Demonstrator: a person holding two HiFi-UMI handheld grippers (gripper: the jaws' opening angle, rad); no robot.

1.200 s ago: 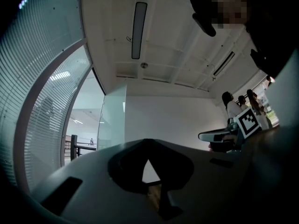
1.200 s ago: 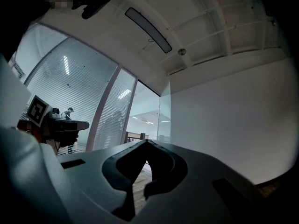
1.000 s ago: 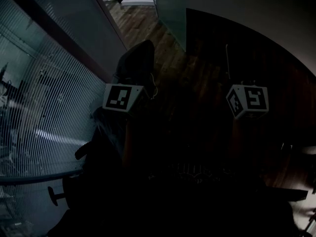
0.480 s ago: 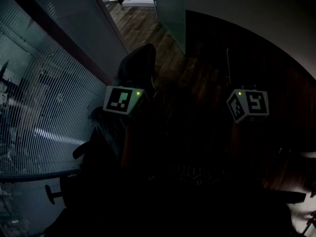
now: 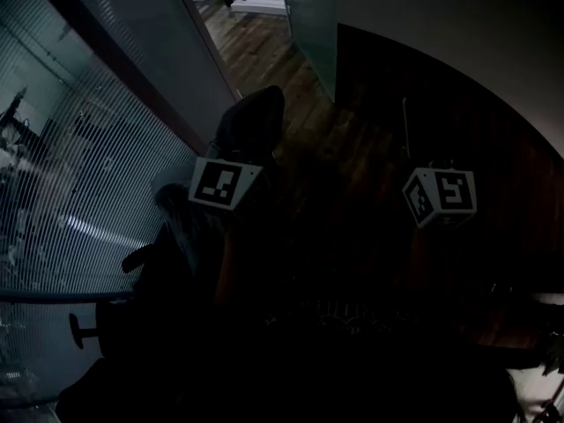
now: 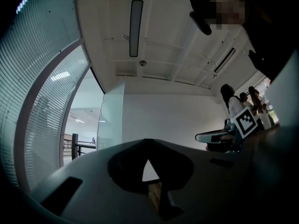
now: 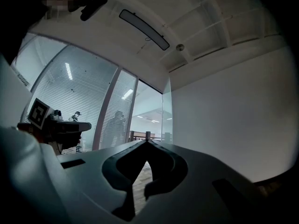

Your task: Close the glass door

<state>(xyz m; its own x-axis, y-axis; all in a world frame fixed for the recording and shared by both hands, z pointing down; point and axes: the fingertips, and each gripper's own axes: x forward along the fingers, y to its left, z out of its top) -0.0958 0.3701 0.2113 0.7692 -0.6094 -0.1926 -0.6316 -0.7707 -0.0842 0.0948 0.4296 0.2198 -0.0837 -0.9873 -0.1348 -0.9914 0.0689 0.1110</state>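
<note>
Firstly, head view. Hazard, judged: the glass door (image 5: 310, 20) stands well ahead beside the white wall (image 5: 441, 25), untouched. Clenched jaws pushed against smooth glass could skid and leave it ajar. Count: marker cubes (image 5: 220, 183), two; striped glass wall (image 5: 79, 174), one; wooden floor (image 5: 264, 51), one.

Left gripper view: left gripper (image 6: 147, 143), one, clenched, empty; people (image 6: 231, 101), at least two, far right.

Right gripper view: right gripper (image 7: 147, 143), one, clenched, empty.
</note>
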